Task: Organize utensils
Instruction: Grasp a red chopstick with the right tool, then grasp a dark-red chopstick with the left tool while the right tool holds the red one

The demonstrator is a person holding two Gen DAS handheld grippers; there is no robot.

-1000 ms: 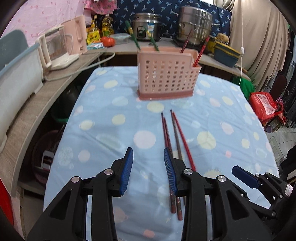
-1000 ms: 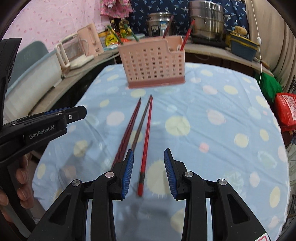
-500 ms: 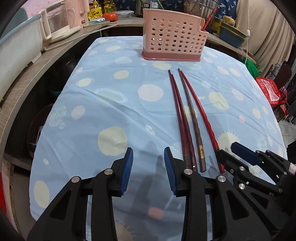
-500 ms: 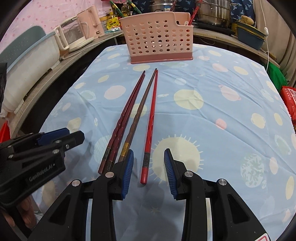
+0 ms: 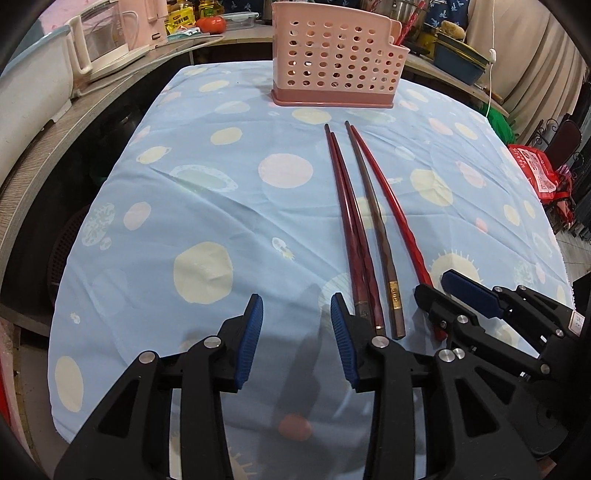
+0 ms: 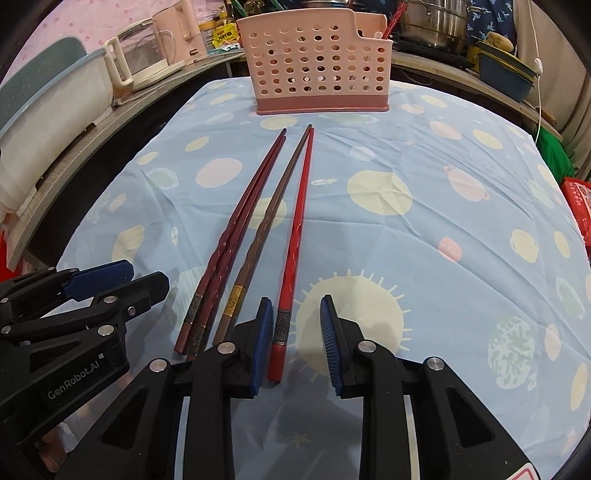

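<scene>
Several chopsticks lie side by side on the blue dotted tablecloth (image 5: 221, 206): two dark red ones (image 5: 351, 221), a brown one (image 5: 373, 221) and a bright red one (image 5: 391, 210). A pink perforated utensil basket (image 5: 334, 61) stands upright beyond their tips, with red chopsticks in it. My left gripper (image 5: 296, 332) is open and empty, just left of the dark red pair's ends. My right gripper (image 6: 295, 332) is open, low over the cloth, with the bright red chopstick's (image 6: 295, 236) near end between its jaws, close to the left finger. The basket (image 6: 317, 59) shows there too.
A counter on the left carries a white tub (image 5: 29, 92) and a glass kettle (image 5: 107, 40). Pots (image 6: 432, 22) and a blue box (image 6: 506, 74) stand behind the basket. A red bag (image 5: 539, 173) hangs off the table's right side.
Both grippers have dropped lower and closer to the chopsticks' near ends. The right gripper now straddles the bright red chopstick's end. Both stay open.
</scene>
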